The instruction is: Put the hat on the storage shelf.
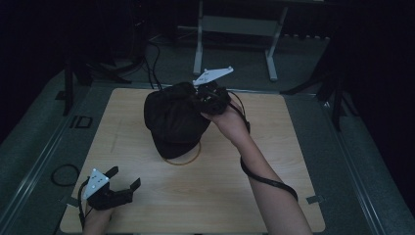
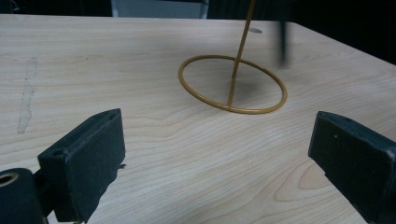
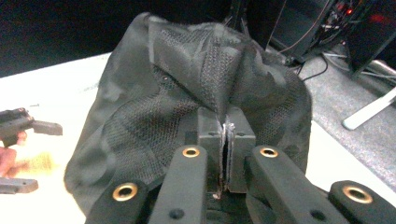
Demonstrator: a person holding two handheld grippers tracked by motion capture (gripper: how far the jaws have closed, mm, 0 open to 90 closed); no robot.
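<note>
Black cap [image 1: 173,120] held over the gold wire stand [image 2: 232,84].
The right gripper [image 3: 225,140] pinches the cap's mesh tightly; the left gripper [image 1: 122,180] waits wide open and empty.

Both tongs are matte black, each with two blocky jaws, and each carries a pale grey three-cornered plate on top. The right tongs [image 3: 226,154] show brass-ringed holes along their linkage arms, and a black cable trails from them beside the bare forearm. The left tongs [image 1: 122,182] have flat rectangular pads [image 2: 88,158].

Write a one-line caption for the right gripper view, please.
Right gripper shut on a fold of the black mesh cap, held above the pale wooden table.
</note>
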